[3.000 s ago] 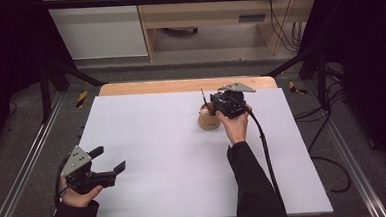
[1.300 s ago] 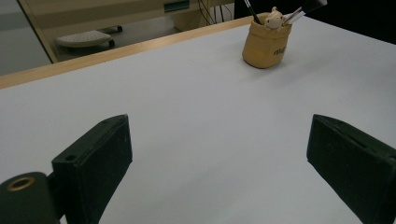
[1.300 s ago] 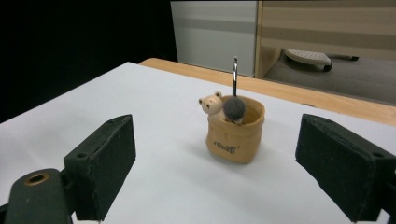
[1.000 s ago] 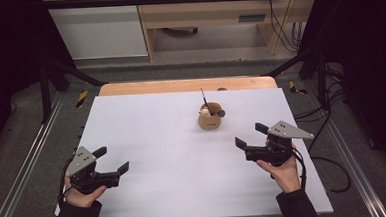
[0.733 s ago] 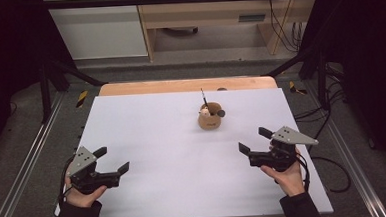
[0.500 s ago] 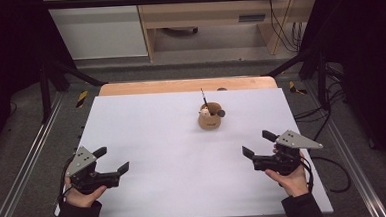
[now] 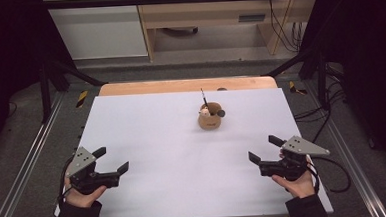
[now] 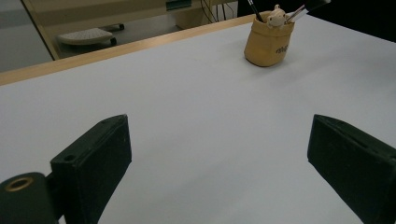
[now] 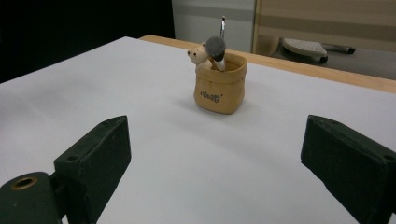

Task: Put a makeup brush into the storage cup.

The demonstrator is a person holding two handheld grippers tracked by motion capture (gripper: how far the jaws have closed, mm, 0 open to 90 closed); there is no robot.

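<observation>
Little tan pot (image 7: pixel 209 120) with brushes sat upright on worktop (image 7: pixel 147 136), far middle. Right gripper (image 7: pixel 264 150) wide open, empty; pot at its 11 o'clock, nearer. Left gripper (image 7: pixel 111 160) wide open, empty; pot at 2 o'clock.

There is one little tan pot (image 7: pixel 209 121) on one big white table (image 7: pixel 147 141). In the pot there are one brush with a round grey top (image 9: pixel 215 47), one thin dark stick (image 7: pixel 204 97) and one tiny animal figure (image 9: pixel 198 54). Two grippers are there, a left gripper (image 7: pixel 112 160) and a right gripper (image 7: pixel 263 148), and each one has two black jaws.
</observation>
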